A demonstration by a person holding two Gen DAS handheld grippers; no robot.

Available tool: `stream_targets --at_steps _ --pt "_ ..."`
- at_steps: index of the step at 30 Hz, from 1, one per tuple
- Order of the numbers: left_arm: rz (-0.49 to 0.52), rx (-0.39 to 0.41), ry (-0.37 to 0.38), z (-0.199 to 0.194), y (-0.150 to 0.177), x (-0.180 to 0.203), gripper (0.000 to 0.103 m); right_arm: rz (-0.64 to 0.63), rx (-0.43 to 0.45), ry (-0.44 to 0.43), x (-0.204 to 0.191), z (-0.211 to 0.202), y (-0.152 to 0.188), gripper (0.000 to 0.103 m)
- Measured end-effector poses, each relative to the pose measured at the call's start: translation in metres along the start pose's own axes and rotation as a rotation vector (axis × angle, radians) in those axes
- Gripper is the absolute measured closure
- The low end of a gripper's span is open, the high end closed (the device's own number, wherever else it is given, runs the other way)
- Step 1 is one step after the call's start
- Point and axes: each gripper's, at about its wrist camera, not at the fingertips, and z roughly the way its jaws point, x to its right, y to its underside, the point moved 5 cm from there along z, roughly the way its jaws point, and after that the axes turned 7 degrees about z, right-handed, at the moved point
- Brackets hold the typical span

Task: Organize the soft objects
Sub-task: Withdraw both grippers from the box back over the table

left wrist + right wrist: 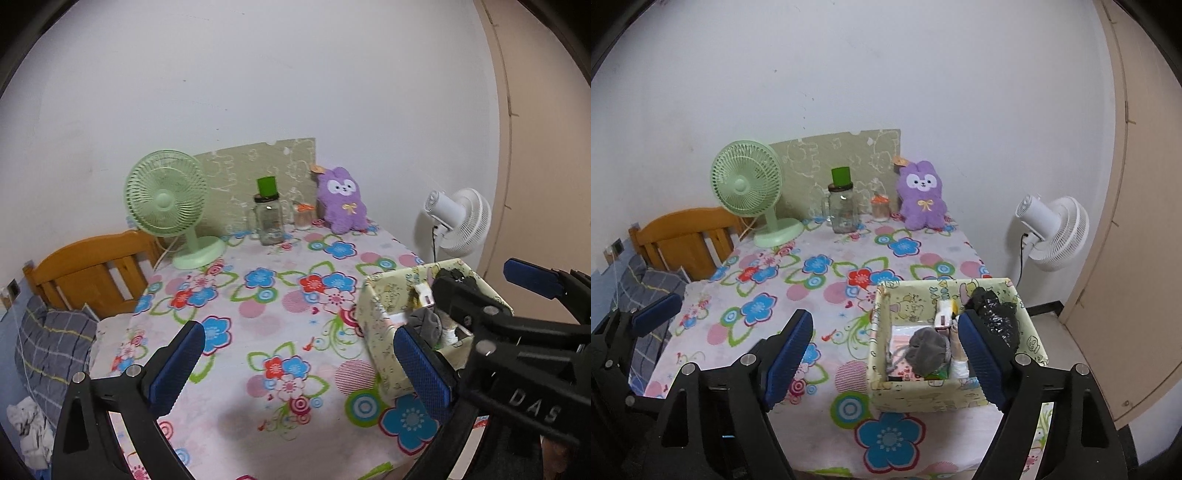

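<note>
1. Counting from my feeds: two fans, the green fan on the table and the white fan off its right side.
2. One purple plush sits by the wall.
3. One box sits at the near right, with a grey sock inside.
4. My left gripper and right gripper are both spread wide, holding nothing.

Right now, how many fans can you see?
2. The green fan stands on the table at the back left, near the jar. The white fan is off the table's right side by the wall.
</note>
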Motion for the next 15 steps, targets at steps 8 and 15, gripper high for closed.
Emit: stream_targets --at_steps 8,15 --pt "-0.059 0.028 -0.057 -0.016 0.004 -0.03 0.0 -0.003 0.027 -0.018 -0.01 -0.013 -0.002 0.02" --pt "-0.095 0.05 -0.085 -0.027 0.004 -0.049 0.0 0.009 0.06 -0.015 -0.006 -0.026 -0.006 0.019"
